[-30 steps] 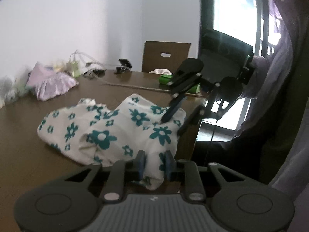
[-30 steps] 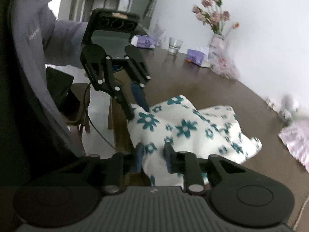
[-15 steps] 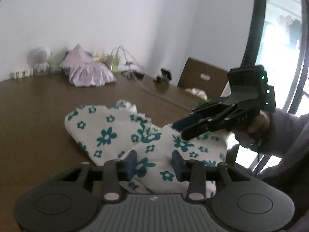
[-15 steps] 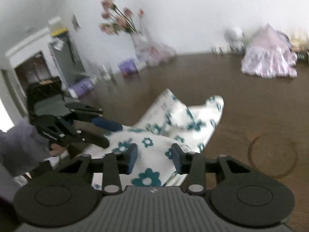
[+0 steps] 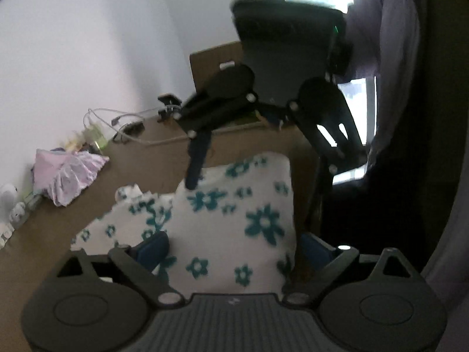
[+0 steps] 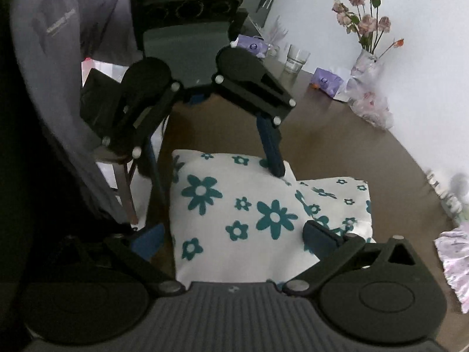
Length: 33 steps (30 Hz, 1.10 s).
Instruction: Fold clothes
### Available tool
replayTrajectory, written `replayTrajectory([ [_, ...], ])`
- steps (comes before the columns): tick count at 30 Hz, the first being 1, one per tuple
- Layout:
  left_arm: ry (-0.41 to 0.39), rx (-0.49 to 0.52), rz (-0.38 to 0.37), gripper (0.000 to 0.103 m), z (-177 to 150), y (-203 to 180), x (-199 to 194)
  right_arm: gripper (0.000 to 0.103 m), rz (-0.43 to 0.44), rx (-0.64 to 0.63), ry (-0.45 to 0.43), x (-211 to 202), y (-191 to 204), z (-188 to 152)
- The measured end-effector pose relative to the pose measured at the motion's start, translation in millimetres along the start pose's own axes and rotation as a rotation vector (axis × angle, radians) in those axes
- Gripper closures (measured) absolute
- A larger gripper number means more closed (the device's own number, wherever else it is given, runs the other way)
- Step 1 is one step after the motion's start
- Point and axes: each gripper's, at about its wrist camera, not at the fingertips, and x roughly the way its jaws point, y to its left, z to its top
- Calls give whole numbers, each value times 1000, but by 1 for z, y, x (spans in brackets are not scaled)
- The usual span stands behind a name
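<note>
Facing each other with jaws wide over the table (image 6: 337,146) edge, the left gripper (image 5: 231,249) and right gripper (image 6: 234,240) straddle the cloth (image 6: 234,205), and should close together on matching corners before folding away.

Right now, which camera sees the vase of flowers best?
The right wrist view. The vase of flowers stands there at the far edge of the table, by the wall, with its pink blooms and stems in plain sight. The left wrist view does not show it at all; it faces the other end of the table, toward the window.
</note>
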Motion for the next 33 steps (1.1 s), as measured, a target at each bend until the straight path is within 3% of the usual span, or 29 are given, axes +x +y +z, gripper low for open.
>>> replayTrajectory([
  [8, -3, -92, -16, 7, -8, 13, 4, 1, 90, 108, 33, 20, -19, -13],
  [12, 13, -141, 1, 8, -4, 3, 2, 4, 112, 165, 32, 17, -16, -15],
  [15, 18, -144, -31, 8, -1, -13, -5, 4, 177, 209, 21, 9, -9, -16],
  [18, -22, -56, -29, 10, 4, -39, -22, 5, 241, 263, 9, -4, 2, -19],
  [20, -72, 62, 31, 6, 3, -59, -32, 7, 286, 308, -1, -12, 7, -22],
  [24, -61, 320, 85, 6, -3, -93, -19, 15, 398, 457, -29, -21, -16, -31],
  [28, -36, 374, 52, 9, -8, -92, 6, 28, 439, 542, -44, -20, -37, -38],
  [31, -47, 271, -14, 12, -11, -76, 6, 20, 364, 511, -37, -34, -29, -34],
  [33, -57, 154, -62, 14, -11, -61, 2, 0, 283, 423, -54, -53, -14, -31],
])
